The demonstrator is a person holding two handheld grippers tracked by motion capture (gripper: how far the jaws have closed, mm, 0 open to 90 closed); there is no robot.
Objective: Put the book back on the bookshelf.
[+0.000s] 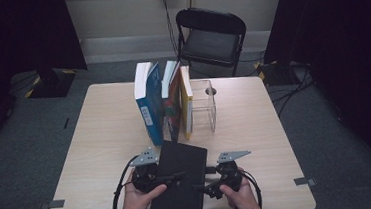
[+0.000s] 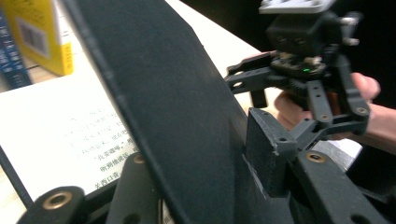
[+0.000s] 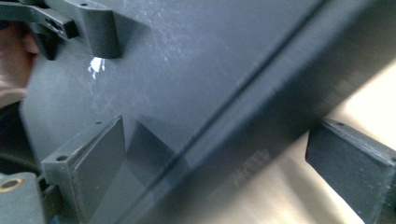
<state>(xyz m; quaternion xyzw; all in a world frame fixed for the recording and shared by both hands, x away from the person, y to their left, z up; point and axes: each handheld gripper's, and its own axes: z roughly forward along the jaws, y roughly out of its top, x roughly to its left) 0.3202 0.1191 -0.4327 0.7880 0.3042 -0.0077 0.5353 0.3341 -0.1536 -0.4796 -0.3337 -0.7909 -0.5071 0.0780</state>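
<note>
left gripper [image 1: 171, 177] jaws clamp black book [image 1: 179, 182] | right gripper [image 1: 204, 182] jaws spread, book between

From above, my table [image 1: 255, 129] is evenly lit while the room's edges fall into near black. Up close, the black book [image 2: 177, 107] sits soft and out of focus. A small white glare spot shines on its cover [image 3: 95, 65], and everything there is smeared by blur.

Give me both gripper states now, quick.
Left gripper: shut on the black book.
Right gripper: open, jaws either side of the book's edge, not pressing.
</note>
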